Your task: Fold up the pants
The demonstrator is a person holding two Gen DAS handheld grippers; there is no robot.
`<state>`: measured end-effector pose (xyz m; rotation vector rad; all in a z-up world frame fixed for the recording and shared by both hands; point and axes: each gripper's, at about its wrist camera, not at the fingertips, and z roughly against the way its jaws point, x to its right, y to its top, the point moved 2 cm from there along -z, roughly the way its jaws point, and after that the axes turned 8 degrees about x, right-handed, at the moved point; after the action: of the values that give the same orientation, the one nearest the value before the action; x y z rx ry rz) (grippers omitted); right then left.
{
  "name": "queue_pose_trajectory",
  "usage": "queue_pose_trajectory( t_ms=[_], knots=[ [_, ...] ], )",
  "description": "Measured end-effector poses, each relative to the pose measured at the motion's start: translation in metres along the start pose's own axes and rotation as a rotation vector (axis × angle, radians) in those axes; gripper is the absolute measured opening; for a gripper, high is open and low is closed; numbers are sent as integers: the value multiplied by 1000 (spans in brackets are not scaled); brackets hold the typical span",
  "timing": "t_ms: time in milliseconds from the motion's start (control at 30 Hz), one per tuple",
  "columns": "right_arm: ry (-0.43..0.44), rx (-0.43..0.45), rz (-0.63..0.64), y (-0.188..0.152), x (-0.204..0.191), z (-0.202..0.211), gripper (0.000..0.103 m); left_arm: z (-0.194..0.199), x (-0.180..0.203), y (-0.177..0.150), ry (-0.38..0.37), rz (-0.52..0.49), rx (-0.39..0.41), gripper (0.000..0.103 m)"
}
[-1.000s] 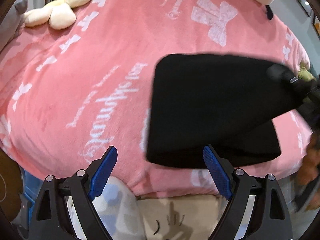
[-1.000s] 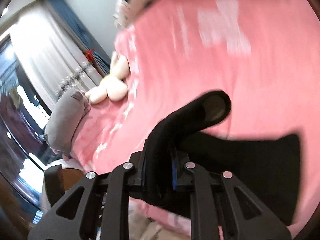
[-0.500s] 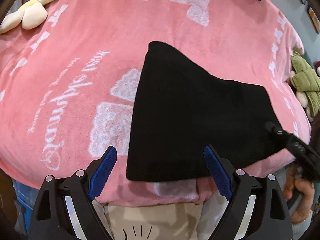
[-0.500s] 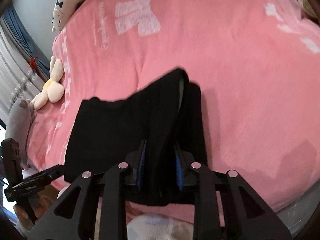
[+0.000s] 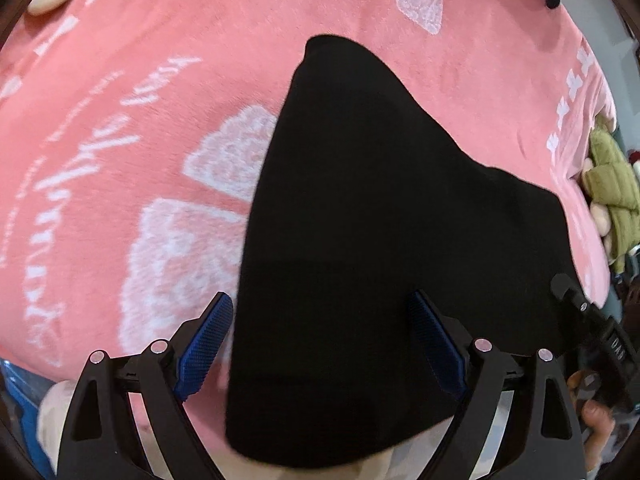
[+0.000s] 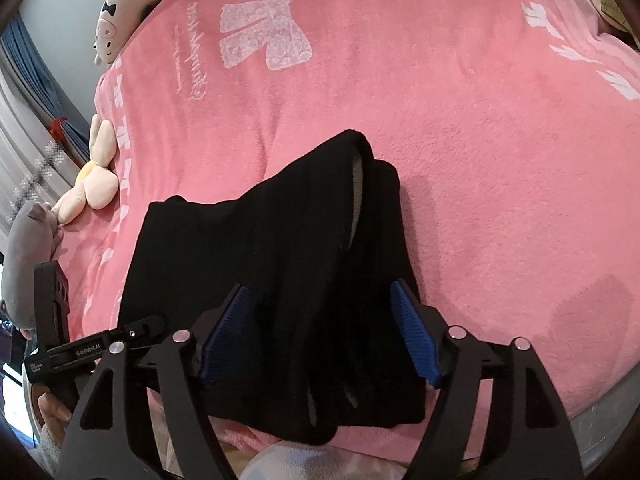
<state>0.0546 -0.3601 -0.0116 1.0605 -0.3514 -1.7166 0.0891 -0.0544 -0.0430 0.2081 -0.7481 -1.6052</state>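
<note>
The black pants [image 5: 372,240] lie folded in a thick stack on the pink blanket [image 5: 140,100], near the bed's front edge. They also show in the right wrist view [image 6: 280,264], with layered folds at the near end. My left gripper [image 5: 320,344] is open and empty, its blue pads astride the pants' near left part. My right gripper [image 6: 316,328] is open and empty, its pads standing either side of the folded end. The right gripper's body shows at the lower right of the left wrist view [image 5: 592,320].
A cream plush flower [image 6: 92,184] and a grey plush [image 6: 28,248] lie at the bed's left edge. A white plush [image 6: 120,12] lies at the far side. A green plush [image 5: 612,184] sits at the right edge. The blanket hangs over the front edge.
My right gripper was shut on the pants' folded end, laid it down on the stack, and has opened. My left gripper stayed open and moved closer over the pants.
</note>
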Motion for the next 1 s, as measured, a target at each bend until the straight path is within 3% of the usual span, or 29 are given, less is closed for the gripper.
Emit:
queue_pose_trajectory(
  t_ms=[167,233,267,333,433,533,633,700,767,800,867,933,1000],
  knots=[
    [-56,78,-65,3,6,8,74,-3,-1,6,-53,16,50,90],
    [-73,49,-107,0,15,2,76,-1,-1,8,-115,20,70,67],
    [-59,15,-128,-3,19,-5,71,-1,-3,10,-122,25,71,61],
    [37,-16,-190,-12,25,-17,47,3,-11,12,-158,56,77,38],
    [90,-5,-183,-4,11,-7,37,18,-21,18,-243,106,91,31],
    [177,15,-101,8,-30,17,37,47,-23,23,-246,95,129,30],
    [216,-4,-33,-1,-62,29,42,84,-44,20,-171,66,161,35],
    [175,-64,4,-24,-65,17,49,87,-59,11,-109,73,132,45],
    [43,-136,41,-51,-56,1,51,71,-78,-4,-22,69,65,47],
    [3,-126,43,-59,-52,2,50,68,-87,-10,1,80,41,48],
    [28,-41,6,-53,-54,24,46,81,-94,-14,-6,104,67,48],
    [30,24,71,-36,-69,43,26,111,-84,-5,80,44,173,46],
    [82,54,121,-16,-91,53,11,137,-63,11,105,-30,298,50]
  ],
)
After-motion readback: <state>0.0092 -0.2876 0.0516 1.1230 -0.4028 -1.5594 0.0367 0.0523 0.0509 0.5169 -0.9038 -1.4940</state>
